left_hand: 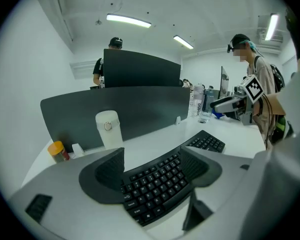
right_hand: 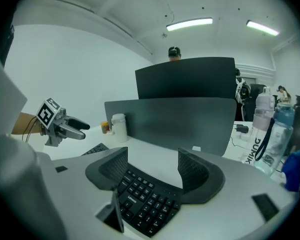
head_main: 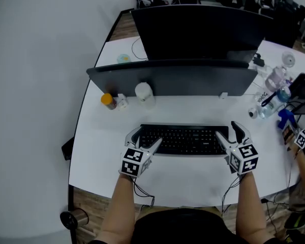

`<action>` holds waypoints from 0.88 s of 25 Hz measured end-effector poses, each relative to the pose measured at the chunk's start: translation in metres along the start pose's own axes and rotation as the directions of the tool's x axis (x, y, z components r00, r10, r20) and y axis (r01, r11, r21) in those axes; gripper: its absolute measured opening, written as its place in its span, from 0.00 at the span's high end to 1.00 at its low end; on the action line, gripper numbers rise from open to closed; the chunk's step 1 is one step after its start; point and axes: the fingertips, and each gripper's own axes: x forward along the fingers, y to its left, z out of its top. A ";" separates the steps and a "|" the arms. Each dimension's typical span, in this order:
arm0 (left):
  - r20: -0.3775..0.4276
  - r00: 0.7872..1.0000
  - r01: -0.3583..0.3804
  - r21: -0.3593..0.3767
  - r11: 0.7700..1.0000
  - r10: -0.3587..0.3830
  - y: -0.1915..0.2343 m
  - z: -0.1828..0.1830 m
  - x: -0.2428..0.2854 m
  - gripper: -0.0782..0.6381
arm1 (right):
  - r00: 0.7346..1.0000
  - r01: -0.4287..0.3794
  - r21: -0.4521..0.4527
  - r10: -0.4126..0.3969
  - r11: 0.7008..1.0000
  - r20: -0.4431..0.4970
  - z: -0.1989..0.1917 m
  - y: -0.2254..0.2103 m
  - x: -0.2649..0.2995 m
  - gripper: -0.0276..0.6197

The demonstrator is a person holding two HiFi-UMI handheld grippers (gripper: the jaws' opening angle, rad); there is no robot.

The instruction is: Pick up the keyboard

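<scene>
A black keyboard [head_main: 185, 139] lies flat on the white desk [head_main: 193, 174], in front of me. My left gripper [head_main: 145, 138] is at its left end and stands open, one finger behind the keyboard and one at its front edge. In the left gripper view the keys [left_hand: 155, 181] lie between and below the spread pads [left_hand: 110, 169], which do not press on them. My right gripper [head_main: 226, 129] is open in the same way at the right end. In the right gripper view the keyboard [right_hand: 145, 199] also runs under that gripper's jaws.
A dark partition [head_main: 173, 78] and a monitor [head_main: 198, 32] stand behind the keyboard. A white tumbler [head_main: 144, 93] and a small orange-capped bottle [head_main: 108, 100] sit by the partition. Water bottles [head_main: 274, 80] crowd the right side. Another person's gripper [head_main: 301, 139] reaches in at right.
</scene>
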 end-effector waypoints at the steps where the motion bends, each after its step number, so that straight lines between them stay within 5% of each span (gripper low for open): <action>1: -0.011 1.000 0.000 -0.007 1.000 0.000 0.003 -0.005 0.001 0.41 | 1.000 0.001 0.009 -0.001 1.000 -0.016 -0.006 -0.002 0.002 0.52; 14: -0.169 0.986 -0.010 -0.039 0.999 0.003 0.028 -0.072 0.028 0.41 | 0.986 0.033 0.083 -0.019 0.996 -0.164 -0.073 -0.035 0.019 0.52; 22: -0.266 0.964 -0.026 -0.128 0.991 -0.009 0.049 -0.109 0.034 0.40 | 0.972 0.034 0.124 -0.004 0.992 -0.236 -0.098 -0.046 0.030 0.52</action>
